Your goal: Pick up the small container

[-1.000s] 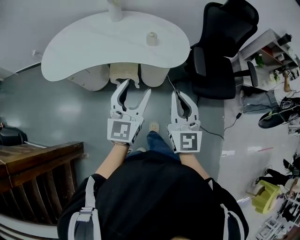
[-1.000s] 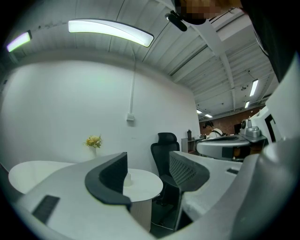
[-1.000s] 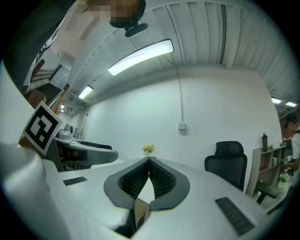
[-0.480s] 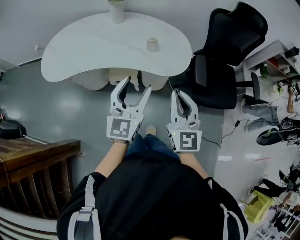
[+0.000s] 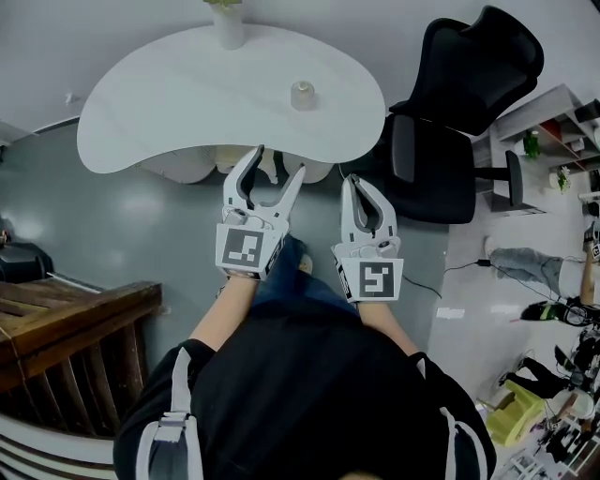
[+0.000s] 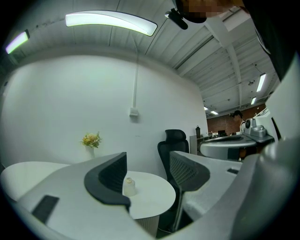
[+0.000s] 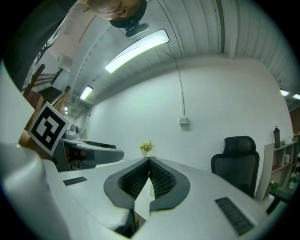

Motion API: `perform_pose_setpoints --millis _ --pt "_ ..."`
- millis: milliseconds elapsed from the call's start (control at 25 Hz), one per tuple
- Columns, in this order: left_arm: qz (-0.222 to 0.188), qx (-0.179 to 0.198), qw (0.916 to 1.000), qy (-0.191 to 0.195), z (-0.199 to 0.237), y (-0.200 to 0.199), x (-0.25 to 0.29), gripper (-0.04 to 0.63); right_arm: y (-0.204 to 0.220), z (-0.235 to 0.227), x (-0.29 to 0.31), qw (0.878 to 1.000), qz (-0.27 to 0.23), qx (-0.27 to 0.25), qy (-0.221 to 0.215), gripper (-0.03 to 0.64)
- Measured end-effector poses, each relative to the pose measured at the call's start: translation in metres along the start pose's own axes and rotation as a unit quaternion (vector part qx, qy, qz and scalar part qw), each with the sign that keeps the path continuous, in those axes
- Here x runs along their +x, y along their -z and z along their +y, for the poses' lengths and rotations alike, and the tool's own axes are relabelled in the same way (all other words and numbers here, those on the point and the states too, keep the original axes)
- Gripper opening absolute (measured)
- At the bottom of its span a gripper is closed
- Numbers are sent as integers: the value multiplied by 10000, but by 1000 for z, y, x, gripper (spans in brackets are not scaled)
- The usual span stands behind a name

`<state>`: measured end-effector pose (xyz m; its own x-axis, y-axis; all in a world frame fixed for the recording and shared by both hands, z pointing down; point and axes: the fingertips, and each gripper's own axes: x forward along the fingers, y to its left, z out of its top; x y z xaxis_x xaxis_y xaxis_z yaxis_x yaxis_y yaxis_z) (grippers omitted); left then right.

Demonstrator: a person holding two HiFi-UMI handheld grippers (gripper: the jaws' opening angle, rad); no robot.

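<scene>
The white table (image 5: 178, 103) is the reference for everything here. The small container (image 5: 302, 95) stands upright on its top, in the right half, set back from the near edge and with bare surface all around it. A white vase (image 5: 225, 25) stands at the table's far edge, well apart from the container; the left gripper view shows yellow flowers (image 6: 91, 139) in it. A black office chair (image 5: 461, 103) stands just beside the table's right end. A wooden railing (image 5: 75, 323) lies well back from the table's near-left side, next to the person.

The person in a black top (image 5: 300, 394) holds 2 grippers out toward the table's near edge. The left gripper (image 5: 279, 161) has its jaws spread wide with nothing gripped; in the head view its fingertips overlap the table's near edge, below the container. In the left gripper view the container shows in the gap between the 2 jaws, close to the left one in the picture, but it sits further in on the tabletop and neither pad touches it.

The right gripper (image 5: 352, 180) stops just short of the table's near edge, toward the right end. Its jaws are pressed together at the tips and hold nothing.
</scene>
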<state>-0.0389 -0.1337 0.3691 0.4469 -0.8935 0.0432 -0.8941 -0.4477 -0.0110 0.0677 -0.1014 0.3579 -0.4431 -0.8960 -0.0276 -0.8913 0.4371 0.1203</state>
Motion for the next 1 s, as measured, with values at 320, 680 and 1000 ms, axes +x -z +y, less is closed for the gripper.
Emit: perform_pose_setpoints --millis 320,680,1000 --pt "247 -92 9995 193 26 18 49 285 18 -13 46 9995 301 -4 88 21" --pt "428 -103 9981 426 59 43 106 285 33 -28 109 9996 210 62 191 21" --pt "574 -79 9964 621 82 60 142 285 42 -44 151 9987 194 101 457 21"
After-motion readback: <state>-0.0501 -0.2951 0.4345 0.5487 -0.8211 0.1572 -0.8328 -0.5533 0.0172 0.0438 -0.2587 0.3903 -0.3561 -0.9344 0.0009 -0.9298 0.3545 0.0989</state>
